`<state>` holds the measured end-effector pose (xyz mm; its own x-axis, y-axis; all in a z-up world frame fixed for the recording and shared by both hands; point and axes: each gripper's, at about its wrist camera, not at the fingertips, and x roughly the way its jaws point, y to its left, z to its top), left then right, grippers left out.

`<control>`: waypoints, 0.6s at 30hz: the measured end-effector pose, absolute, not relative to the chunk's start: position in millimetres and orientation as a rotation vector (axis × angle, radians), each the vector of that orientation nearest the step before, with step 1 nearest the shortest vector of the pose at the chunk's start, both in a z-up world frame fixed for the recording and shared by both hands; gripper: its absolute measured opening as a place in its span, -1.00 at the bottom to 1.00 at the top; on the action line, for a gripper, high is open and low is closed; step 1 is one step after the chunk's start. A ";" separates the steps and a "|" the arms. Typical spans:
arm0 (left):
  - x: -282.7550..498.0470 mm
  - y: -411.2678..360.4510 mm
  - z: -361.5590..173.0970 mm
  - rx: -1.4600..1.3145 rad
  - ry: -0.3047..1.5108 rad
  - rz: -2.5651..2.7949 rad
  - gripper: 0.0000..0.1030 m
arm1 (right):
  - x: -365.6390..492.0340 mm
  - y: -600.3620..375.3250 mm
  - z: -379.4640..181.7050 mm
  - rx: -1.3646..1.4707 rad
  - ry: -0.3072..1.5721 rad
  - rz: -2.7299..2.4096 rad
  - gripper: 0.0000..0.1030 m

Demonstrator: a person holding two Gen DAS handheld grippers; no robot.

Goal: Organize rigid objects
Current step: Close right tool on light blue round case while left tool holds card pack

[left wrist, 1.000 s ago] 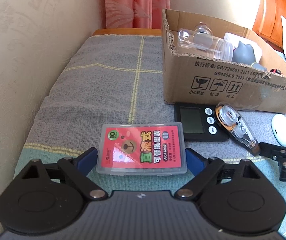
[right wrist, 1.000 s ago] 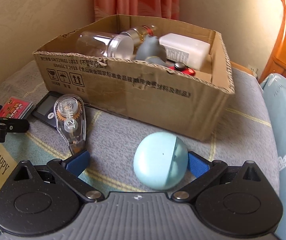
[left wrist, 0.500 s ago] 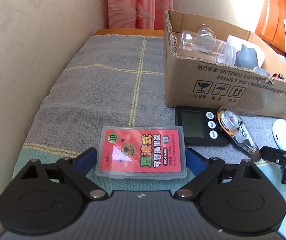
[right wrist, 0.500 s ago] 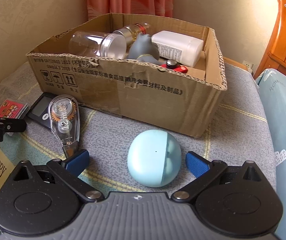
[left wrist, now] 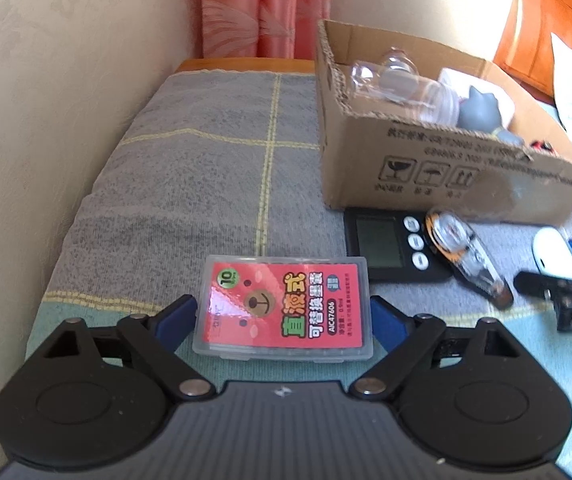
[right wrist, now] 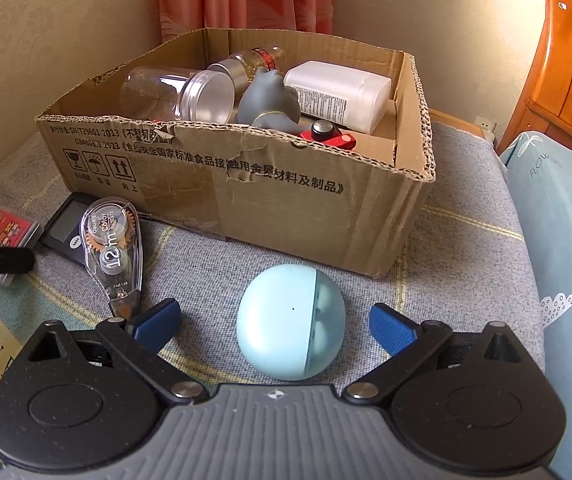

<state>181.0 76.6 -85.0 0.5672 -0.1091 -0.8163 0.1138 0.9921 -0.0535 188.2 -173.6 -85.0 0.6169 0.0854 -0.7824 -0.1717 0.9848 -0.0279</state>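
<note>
- The left tongs are closing around a clear refill case with a red label, lying flat on the grey checked cloth; whether the pads touch it cannot be told.
- The right tongs are closing, still clear of the pale blue egg-shaped case between them.
- A cardboard box of jars and bottles stands at 12 o'clock of the egg case.
- A correction tape dispenser lies at 10 o'clock of it, against a black digital timer.

Home bedroom, wooden bed frame, pink curtain, patterned wallpaper
</note>
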 end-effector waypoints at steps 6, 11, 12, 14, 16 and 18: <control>178.1 77.4 -85.8 0.032 0.956 -0.141 0.77 | 189.2 -173.6 -81.5 -0.099 0.889 0.131 0.73; 184.7 77.1 -86.3 0.055 0.958 -0.170 0.77 | 190.9 -172.7 -81.1 -0.094 0.889 0.117 0.71; 185.2 76.9 -86.3 0.061 0.959 -0.176 0.77 | 191.0 -172.7 -81.2 -0.095 0.887 0.116 0.71; 187.4 77.5 -85.8 0.065 0.963 -0.189 0.77 | 191.3 -172.8 -81.3 -0.091 0.886 0.113 0.70; 189.1 77.7 -85.2 0.064 0.971 -0.194 0.77 | 191.3 -173.2 -81.2 -0.091 0.883 0.110 0.65; 189.8 77.7 -84.8 0.063 0.975 -0.197 0.76 | 191.2 -173.2 -79.9 -0.091 0.880 0.107 0.48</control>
